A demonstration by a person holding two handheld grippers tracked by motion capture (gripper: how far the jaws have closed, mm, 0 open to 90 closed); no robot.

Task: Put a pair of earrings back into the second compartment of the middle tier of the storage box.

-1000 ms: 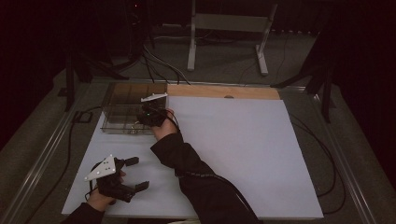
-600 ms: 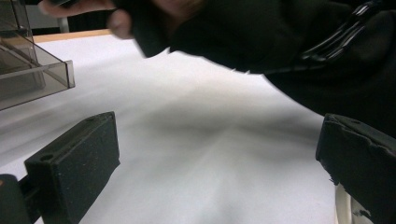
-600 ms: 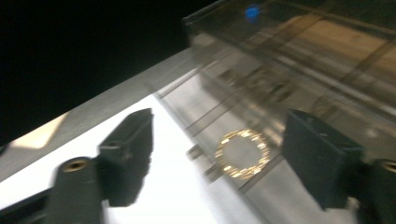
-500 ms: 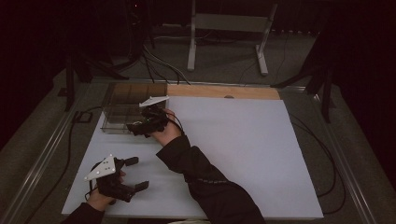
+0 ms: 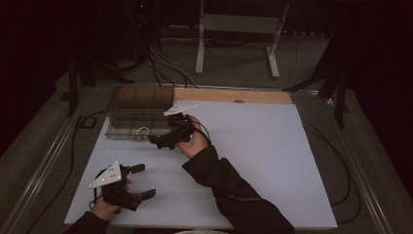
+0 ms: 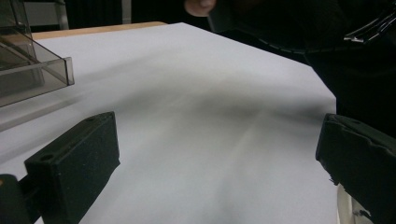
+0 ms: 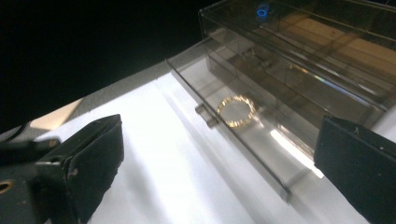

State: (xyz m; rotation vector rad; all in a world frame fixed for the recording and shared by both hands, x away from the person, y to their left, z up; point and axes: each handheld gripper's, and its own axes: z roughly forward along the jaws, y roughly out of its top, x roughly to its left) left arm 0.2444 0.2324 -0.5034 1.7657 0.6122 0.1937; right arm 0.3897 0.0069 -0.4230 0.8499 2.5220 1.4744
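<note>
A clear compartment box [image 5: 124,106] stands at the back left of the white sheet. Its low front drawer [image 7: 261,140] is out, and a gold ring [image 7: 236,111] lies in it; the high view has the ring [image 5: 142,130] near the box's front edge. My right gripper [image 5: 159,143] hovers just in front of that drawer, a little to the ring's right. It is open [image 7: 219,163] with nothing between its jaws. My left gripper [image 5: 144,181] rests near the sheet's front left corner. It is open [image 6: 217,154] over bare sheet.
A wooden strip [image 5: 234,95] runs along the sheet's [image 5: 272,161] far edge. The right arm's dark sleeve [image 5: 229,190] crosses the middle of the sheet. Cables [image 5: 341,161] trail along both sides of the table. A metal stand [image 5: 234,29] rises behind it.
My right gripper has drawn back from the box towards the person and now sits lower in front of the drawer. The left gripper has stayed put.
</note>
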